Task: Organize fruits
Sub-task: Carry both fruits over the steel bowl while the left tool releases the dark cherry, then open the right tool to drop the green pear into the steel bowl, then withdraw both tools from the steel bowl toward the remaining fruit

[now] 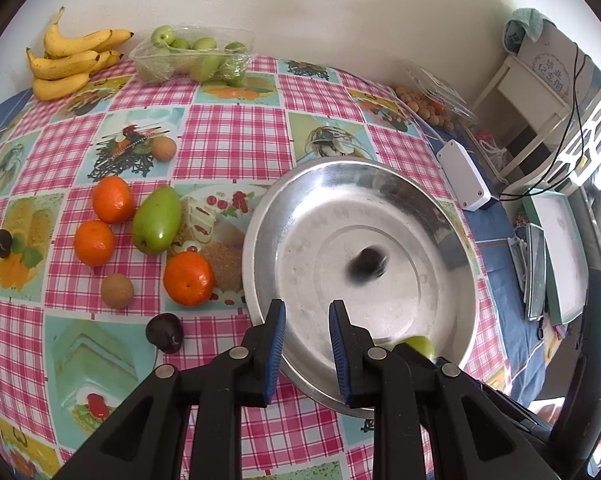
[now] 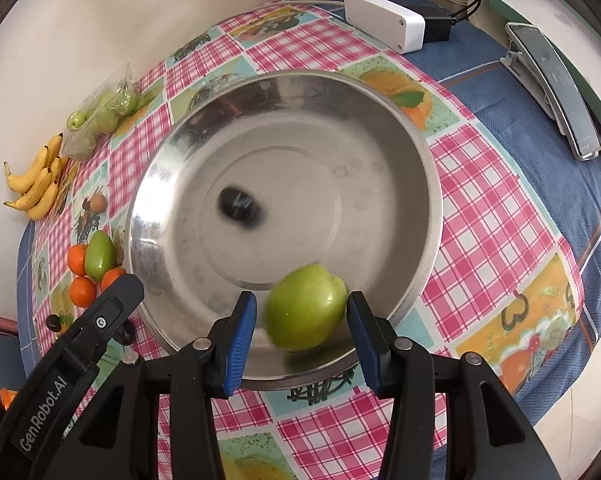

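A steel bowl [image 1: 452,240] [image 2: 420,152] sits on the checked tablecloth. A dark plum [image 1: 367,265] [image 2: 239,206], motion-blurred, lies inside it. My left gripper [image 1: 306,312] is open and empty over the bowl's near rim. My right gripper [image 2: 302,304] is open, with a slightly blurred green fruit [image 2: 306,307] between its fingers over the bowl, touching neither pad clearly; it also shows in the left wrist view [image 1: 420,346]. Left of the bowl lie three oranges [image 1: 112,199], a green mango [image 1: 157,220], two brown fruits [image 1: 117,290] and two dark plums [image 1: 164,333].
Bananas [image 1: 66,60] and a clear tray of green fruits [image 1: 192,58] lie at the far edge by the wall. A white box [image 1: 464,176] [image 2: 384,20] and small brown nuts [image 1: 424,106] are beyond the bowl. A remote-like device [image 2: 556,88] lies at the right.
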`<state>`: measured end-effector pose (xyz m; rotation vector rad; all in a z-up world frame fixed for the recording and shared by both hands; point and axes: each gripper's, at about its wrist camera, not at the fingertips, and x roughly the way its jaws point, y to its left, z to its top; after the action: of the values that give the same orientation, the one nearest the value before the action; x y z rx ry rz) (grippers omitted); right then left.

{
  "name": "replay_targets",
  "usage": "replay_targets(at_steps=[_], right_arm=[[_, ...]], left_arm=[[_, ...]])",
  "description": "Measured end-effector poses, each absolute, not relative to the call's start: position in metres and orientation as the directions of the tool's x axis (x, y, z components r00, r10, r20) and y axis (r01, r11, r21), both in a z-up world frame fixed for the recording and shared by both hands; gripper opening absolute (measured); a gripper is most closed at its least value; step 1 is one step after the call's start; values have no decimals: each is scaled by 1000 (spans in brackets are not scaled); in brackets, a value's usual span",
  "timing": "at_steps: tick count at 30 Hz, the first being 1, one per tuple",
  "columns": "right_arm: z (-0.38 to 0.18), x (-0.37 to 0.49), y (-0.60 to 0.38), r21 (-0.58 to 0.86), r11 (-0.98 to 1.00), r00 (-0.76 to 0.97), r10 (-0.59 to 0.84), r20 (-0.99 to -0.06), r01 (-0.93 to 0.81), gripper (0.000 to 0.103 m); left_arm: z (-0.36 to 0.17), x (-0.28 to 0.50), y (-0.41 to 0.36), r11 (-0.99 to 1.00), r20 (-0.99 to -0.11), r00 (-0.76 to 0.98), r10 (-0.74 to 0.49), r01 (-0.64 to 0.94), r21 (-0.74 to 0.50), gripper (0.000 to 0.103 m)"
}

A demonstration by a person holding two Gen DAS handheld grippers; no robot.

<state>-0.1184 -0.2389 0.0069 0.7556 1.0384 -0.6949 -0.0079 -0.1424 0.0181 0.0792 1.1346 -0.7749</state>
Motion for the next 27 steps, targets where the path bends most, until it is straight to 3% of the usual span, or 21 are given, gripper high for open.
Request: replay_targets(at_steps=[9,14,17,22,27], right_arm=[[13,-106,-229,187,607,357,-172,-918,772,49],[13,-101,-225,162,622,345,-185,-920,766,50],[12,-99,-222,154,633,342,-187,-921,759,57],[13,-93,-213,129,660,341,-203,-918,740,71],[12,-90,-206,108,679,333,-210,-919,726,73]], left_arm=[[25,7,-120,804,-849,253,-463,523,-283,34],[18,24,-97,881,-888,298,-350,428,-203,56],[11,32,-82,910,-905,298,-303,373,-182,66],[2,42,-66,938,-922,299,-246,312,-149,81],[1,45,-60,942,-921,313,-231,307,-132,92]])
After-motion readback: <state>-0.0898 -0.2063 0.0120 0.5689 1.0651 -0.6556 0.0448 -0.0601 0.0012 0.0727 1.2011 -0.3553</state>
